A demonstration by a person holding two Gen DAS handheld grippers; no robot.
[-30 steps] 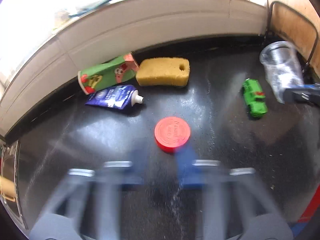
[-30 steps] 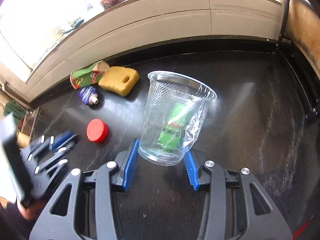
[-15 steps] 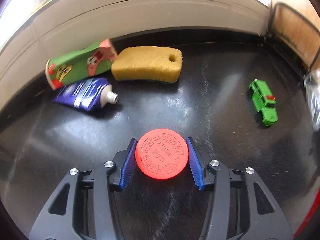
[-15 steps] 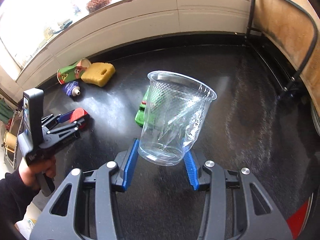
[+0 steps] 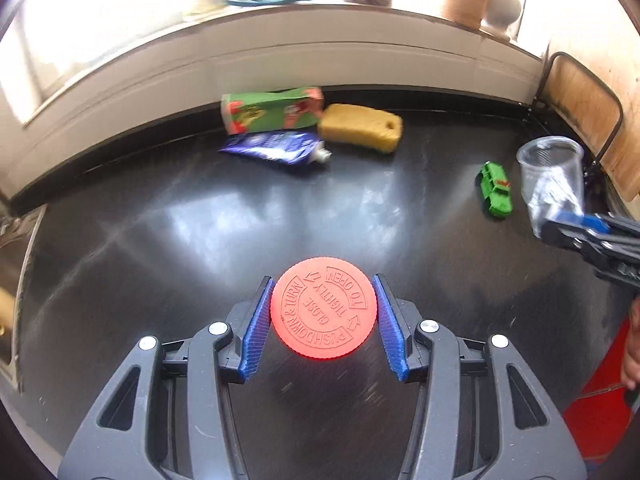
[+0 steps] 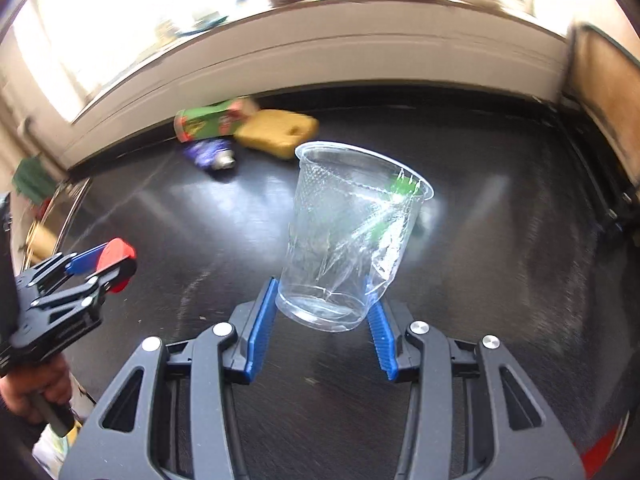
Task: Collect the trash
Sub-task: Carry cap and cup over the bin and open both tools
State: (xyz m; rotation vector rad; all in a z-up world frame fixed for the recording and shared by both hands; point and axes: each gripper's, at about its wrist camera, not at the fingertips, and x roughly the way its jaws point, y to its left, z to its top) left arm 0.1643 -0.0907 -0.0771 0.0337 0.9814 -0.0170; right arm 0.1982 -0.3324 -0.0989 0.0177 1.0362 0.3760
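My left gripper is shut on a round red screw cap and holds it above the black counter; from the right wrist view the same cap shows at the far left. Between the blue pads of my right gripper sits the base of a crumpled clear plastic cup, its mouth tilted away. That cup also appears at the right edge of the left wrist view. Loose on the counter by the back wall lie a green carton and a blue tube.
A yellow sponge lies beside the carton, and a green toy car rests further right. A white wall and window sill close the back. A wooden board in a metal frame stands at the right. A person's hand grips the left tool.
My left gripper closed around the red cap and lifted it off the counter, drawing back from the wall. The right gripper carried the cup sideways; the toy car now shows through the cup's upper wall.
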